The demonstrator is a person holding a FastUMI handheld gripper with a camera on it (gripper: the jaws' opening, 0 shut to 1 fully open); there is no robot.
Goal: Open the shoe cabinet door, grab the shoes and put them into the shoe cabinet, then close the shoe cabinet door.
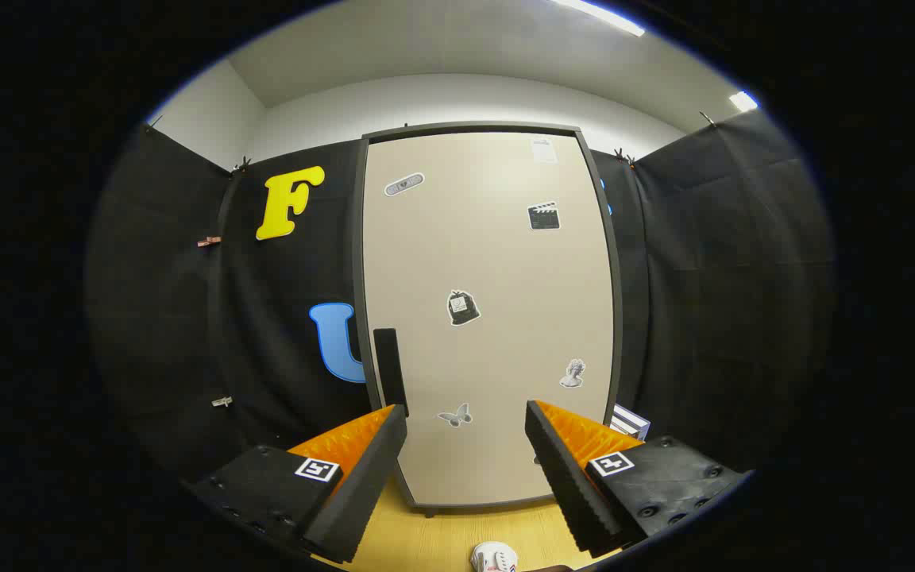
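Right, the gripper (465, 421) hangs released, fingers spread wide and grasping nothing, squared up to the tall beige shoe cabinet door (489, 318), shut. Its dark vertical handle (390, 369) sits just beyond the left finger, presumably the target. A white shoe (494, 558) waits on the wooden floor (442, 540) below.

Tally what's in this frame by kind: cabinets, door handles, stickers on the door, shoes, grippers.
Cabinet: 1, door shut
Door handle: 1
Stickers on the door: 6, e.g. butterfly
Shoe: 1, only partly visible between the fingers
Gripper: 1, open, facing the door
Total: 10
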